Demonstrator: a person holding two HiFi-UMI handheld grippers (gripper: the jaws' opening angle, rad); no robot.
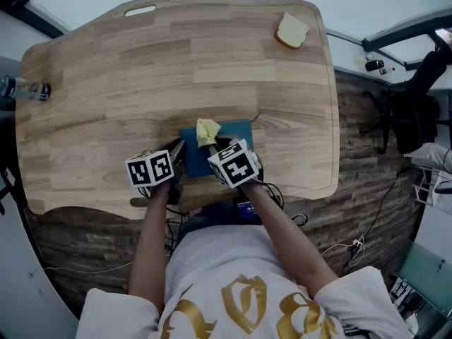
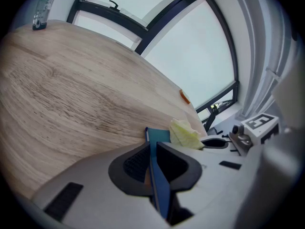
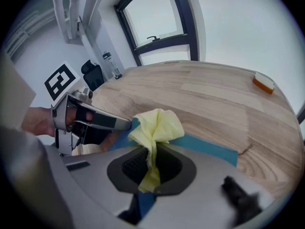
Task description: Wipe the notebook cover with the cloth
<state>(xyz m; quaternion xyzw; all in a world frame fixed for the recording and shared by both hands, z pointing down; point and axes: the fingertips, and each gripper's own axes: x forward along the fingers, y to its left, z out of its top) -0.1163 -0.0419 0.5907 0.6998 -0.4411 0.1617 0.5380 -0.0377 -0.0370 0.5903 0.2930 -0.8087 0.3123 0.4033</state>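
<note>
Teal-blue notebook [image 1: 236, 131] lies flat on the wooden worktop [image 1: 141, 69], at the 6 o'clock edge right in front of the person. The cover is plain and matte, with a thin, darker blue edge, and nothing is printed on the part that shows. Left gripper [image 1: 179, 150] sits at the notebook's 9 o'clock side, jaws narrow and clamped on the cover's thin edge; the left gripper view shows the blue edge running straight between the pads. Right gripper [image 1: 217, 145] comes in from 6 o'clock over the cover, jaws pinched on a pale yellow cloth [image 1: 207, 131]. The cloth is crumpled, bunched up past the jaws' tips, and rests on the notebook toward its 11 o'clock corner. A sponge [image 1: 292, 30] lies well apart at the worktop's 1 o'clock corner. A bottle [image 1: 25, 89] lies at the 9 o'clock edge.
</note>
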